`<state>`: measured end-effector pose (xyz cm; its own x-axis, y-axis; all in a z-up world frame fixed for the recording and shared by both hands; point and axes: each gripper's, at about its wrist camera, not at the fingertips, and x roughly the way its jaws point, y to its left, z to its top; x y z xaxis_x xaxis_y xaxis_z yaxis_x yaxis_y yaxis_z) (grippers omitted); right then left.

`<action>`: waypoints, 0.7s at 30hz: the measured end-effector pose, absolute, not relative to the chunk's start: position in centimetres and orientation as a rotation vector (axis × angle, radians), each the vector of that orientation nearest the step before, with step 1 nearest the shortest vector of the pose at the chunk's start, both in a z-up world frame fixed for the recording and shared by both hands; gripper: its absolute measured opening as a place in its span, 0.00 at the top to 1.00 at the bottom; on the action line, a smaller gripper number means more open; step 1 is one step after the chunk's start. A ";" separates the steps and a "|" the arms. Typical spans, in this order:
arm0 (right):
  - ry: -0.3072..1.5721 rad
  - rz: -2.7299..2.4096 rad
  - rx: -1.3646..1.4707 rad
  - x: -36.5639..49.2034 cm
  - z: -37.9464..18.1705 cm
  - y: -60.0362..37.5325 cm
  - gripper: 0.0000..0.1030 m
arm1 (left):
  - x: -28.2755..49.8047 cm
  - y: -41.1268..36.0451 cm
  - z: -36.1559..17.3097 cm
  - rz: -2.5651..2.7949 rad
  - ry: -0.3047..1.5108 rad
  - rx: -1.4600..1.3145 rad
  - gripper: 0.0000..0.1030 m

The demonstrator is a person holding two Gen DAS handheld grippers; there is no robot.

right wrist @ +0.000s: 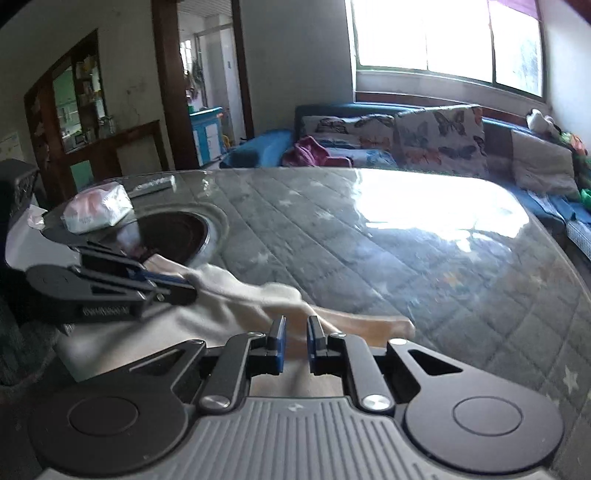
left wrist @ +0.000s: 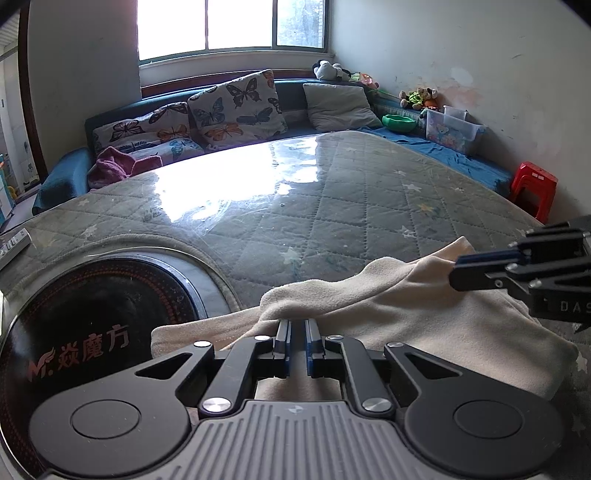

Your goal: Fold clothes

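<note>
Nearest to us, the left claw [left wrist: 298,325] has its fingers drawn close together on a raised ridge of the cream garment [left wrist: 424,317]; a thin fold of the cloth sits between the blue pads. The right claw [right wrist: 297,328] stands a little wider, and cloth rises into its gap, but we cannot tell whether the pads bear on it. Seen from the left wrist camera, the right claw [left wrist: 456,267] meets the far upper corner of the garment side-on, its fingers looking closed on that edge.

The cream garment [right wrist: 236,295] lies bunched on the near edge of the worktop [left wrist: 332,206], a grey quilted star-print cover under a glossy clear sheet. Just beside its left end is a round black induction plate [left wrist: 92,314] set into the worktop, red lettering on its face.

Further left on the worktop, a wrapped tissue pack [right wrist: 98,208] and a remote control [right wrist: 153,183].

Beyond the worktop, a blue sofa [left wrist: 66,177] carries butterfly-print cushions [left wrist: 236,107], a grey cushion [left wrist: 340,107] and a magenta cloth [left wrist: 114,166]. A red stool [left wrist: 533,188] stands at right. Window [left wrist: 232,26] behind, strongly backlit.
</note>
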<state>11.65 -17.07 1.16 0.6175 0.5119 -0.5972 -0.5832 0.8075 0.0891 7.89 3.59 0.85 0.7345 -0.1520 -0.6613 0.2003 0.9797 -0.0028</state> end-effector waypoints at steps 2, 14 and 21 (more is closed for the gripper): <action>0.663 0.623 -0.126 12.4 0.7 -16.6 0.90 | 7.9 3.7 0.8 -0.194 0.720 0.067 0.91; 0.673 0.570 -0.079 12.3 1.6 -20.6 0.90 | 7.7 3.8 0.9 -0.192 0.719 0.055 0.91; 0.657 0.637 -0.164 8.9 1.6 -20.9 0.90 | 7.6 3.6 0.8 -0.184 0.715 0.057 0.91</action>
<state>8.89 -20.88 1.61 0.6111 0.4987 -0.6148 -0.5990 0.7990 0.0527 7.63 3.61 0.81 0.7397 -0.1484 -0.6564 0.1876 0.9822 -0.0106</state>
